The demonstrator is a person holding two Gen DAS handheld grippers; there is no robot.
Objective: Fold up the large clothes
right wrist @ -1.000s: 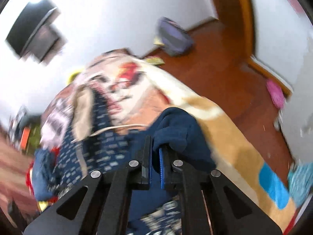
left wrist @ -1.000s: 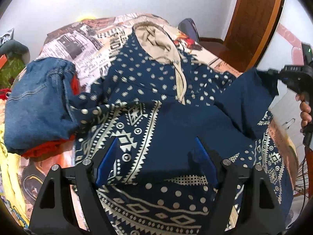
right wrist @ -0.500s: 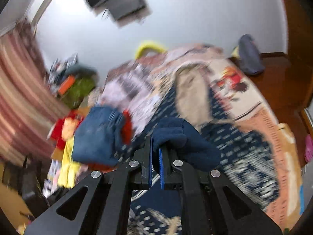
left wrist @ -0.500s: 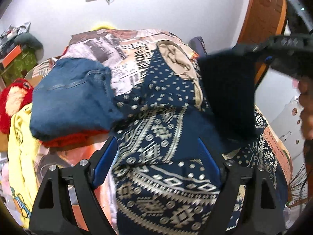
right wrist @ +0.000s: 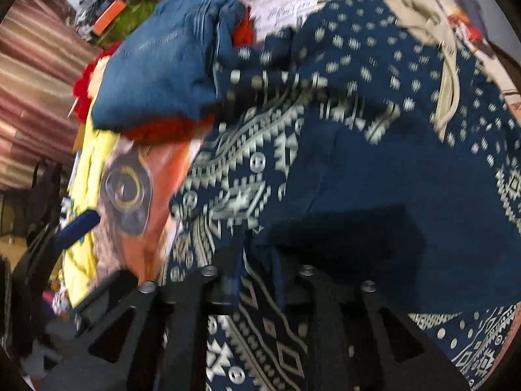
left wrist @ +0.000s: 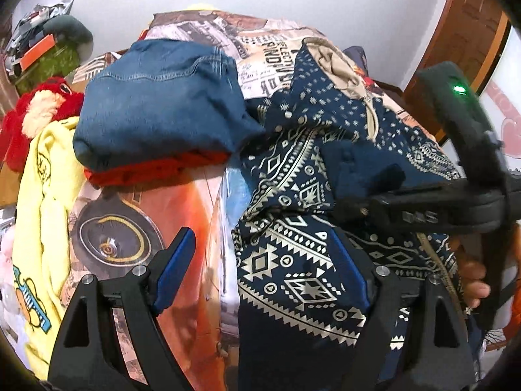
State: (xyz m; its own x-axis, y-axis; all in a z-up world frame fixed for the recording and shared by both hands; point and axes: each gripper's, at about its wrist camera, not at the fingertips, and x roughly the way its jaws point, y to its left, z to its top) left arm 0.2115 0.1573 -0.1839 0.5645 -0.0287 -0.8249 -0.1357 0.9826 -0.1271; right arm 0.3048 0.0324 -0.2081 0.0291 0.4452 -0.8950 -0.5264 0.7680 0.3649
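Hoodie (left wrist: 293, 228): soft matt navy knit cloth, cream print, beige lining at 1 o'clock. Jeans (left wrist: 162, 107): rough matt denim, visible stitching, at 11 o'clock. Bedspread (left wrist: 182, 215): smooth printed cloth, slight sheen. Left gripper (left wrist: 260, 260): matt black plastic, blue pads, shiny metal screws. Door (left wrist: 469, 32): glossy brown wood at 2 o'clock.

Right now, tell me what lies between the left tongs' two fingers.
In the left wrist view, the open left tongs frame the patterned navy hoodie's edge and the printed bedspread beside it.
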